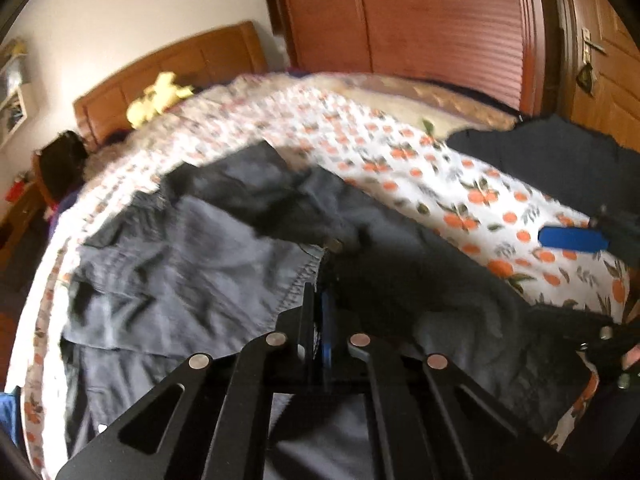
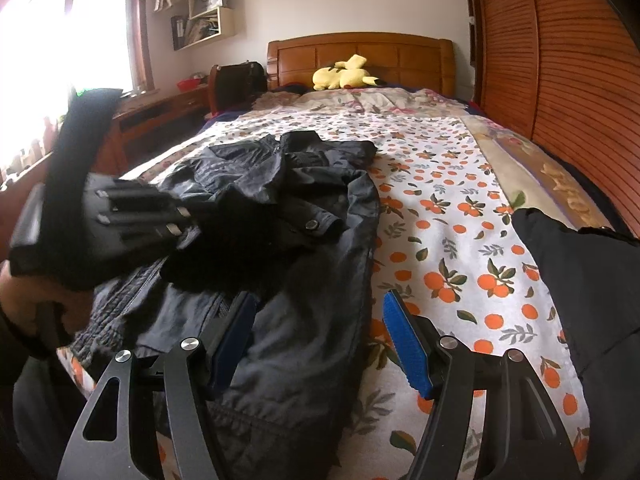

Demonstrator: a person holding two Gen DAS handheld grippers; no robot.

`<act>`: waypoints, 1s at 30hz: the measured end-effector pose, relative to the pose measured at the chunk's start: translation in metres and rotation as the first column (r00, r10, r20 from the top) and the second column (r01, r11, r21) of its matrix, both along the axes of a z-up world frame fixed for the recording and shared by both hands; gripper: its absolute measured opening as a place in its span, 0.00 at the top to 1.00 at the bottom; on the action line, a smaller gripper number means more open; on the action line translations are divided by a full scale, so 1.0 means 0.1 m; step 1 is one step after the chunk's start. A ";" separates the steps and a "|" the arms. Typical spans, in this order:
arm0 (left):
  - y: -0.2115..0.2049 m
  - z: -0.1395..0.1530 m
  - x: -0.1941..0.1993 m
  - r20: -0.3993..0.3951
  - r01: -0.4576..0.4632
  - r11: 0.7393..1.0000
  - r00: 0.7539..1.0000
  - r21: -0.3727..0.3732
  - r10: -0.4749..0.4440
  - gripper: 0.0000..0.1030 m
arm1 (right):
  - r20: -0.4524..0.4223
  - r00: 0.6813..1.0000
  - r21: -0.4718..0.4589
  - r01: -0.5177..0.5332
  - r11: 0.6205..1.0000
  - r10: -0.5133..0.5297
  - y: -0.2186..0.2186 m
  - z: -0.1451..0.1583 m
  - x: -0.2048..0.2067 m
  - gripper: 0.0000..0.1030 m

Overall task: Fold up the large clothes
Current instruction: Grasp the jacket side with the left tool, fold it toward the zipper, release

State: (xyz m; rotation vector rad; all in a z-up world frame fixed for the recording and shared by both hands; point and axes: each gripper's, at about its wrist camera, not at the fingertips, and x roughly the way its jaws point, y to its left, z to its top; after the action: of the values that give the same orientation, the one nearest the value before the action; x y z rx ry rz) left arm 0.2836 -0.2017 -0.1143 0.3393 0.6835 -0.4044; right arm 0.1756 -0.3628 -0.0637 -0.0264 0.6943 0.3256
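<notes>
A dark grey jacket (image 2: 280, 240) lies crumpled on the bed, over an orange-print sheet (image 2: 460, 240). It also shows in the left wrist view (image 1: 180, 264). My left gripper (image 1: 320, 312) is shut on a fold of the jacket near its stitched hem; in the right wrist view it shows at the left (image 2: 140, 212), over the jacket. My right gripper (image 2: 316, 336) is open, its blue pads (image 2: 404, 340) astride the jacket's near right edge, holding nothing. One of its blue pads shows in the left wrist view (image 1: 572, 238).
A second dark garment (image 2: 592, 300) lies on the bed's right side. A yellow plush toy (image 2: 344, 74) sits by the wooden headboard (image 2: 360, 48). A wooden wardrobe (image 2: 560, 60) runs along the right. A desk and window are at the left.
</notes>
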 end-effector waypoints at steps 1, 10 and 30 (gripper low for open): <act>0.09 0.08 0.00 0.017 -0.015 1.000 1.000 -0.011 0.015 0.98 | 0.001 1.000 0.000 -0.001 1.000 0.001 0.01 0.00 0.01 0.38; 1.03 0.42 0.05 0.092 -0.159 0.984 0.982 -0.084 0.166 0.98 | -0.001 1.000 -0.012 -0.027 1.000 0.027 0.25 -0.01 0.10 0.38; 2.71 0.07 0.23 0.051 -0.437 0.897 0.896 -0.075 0.441 0.98 | -0.016 0.997 -0.063 -0.071 0.995 0.070 0.83 -0.13 0.36 0.38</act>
State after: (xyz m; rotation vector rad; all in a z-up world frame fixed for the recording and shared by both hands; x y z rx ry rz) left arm 0.3069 0.0694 -0.1077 0.1303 0.6586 0.0188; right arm 0.2111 -0.2801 -0.0769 -0.1093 0.7187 0.3716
